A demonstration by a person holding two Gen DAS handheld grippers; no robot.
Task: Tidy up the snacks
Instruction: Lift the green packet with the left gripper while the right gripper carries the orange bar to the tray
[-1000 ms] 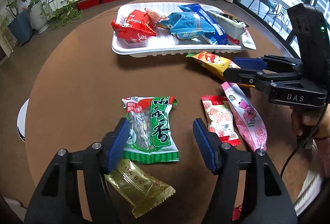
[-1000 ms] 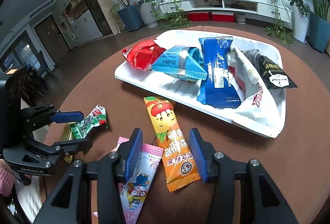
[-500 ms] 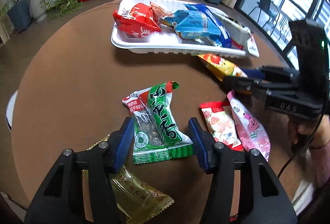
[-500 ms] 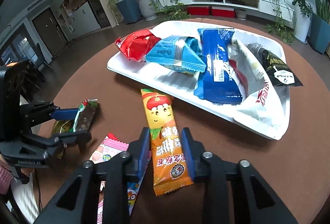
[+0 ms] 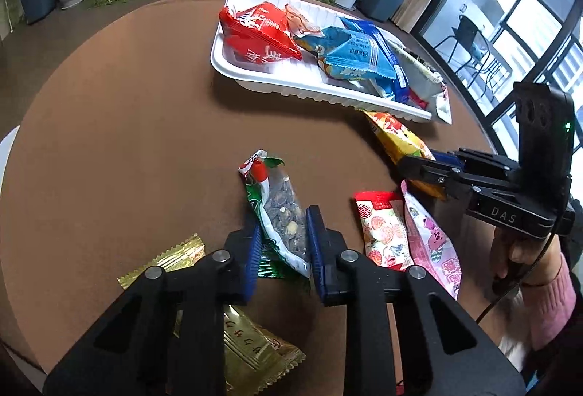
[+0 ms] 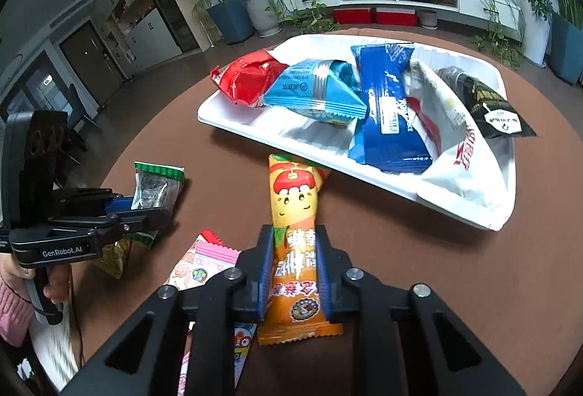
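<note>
My left gripper (image 5: pixel 282 232) is shut on the green seed packet (image 5: pixel 277 210), squeezing it on edge above the brown table; it also shows in the right wrist view (image 6: pixel 156 188). My right gripper (image 6: pixel 293 250) is shut on the orange snack bar (image 6: pixel 295 232), which lies pointing toward the white tray (image 6: pixel 506 214). The bar also shows in the left wrist view (image 5: pixel 397 137). The tray (image 5: pixel 269 82) holds red, blue, white and black packets.
A gold packet (image 5: pixel 255 352) lies under the left gripper. A red-and-white packet (image 5: pixel 379 232) and a pink packet (image 5: pixel 430 243) lie between the grippers. The table edge curves at left and right. Plants and a TV shelf stand behind.
Both grippers have closed: the left on the green seed packet, which turned on edge, and the right on the orange bar.
</note>
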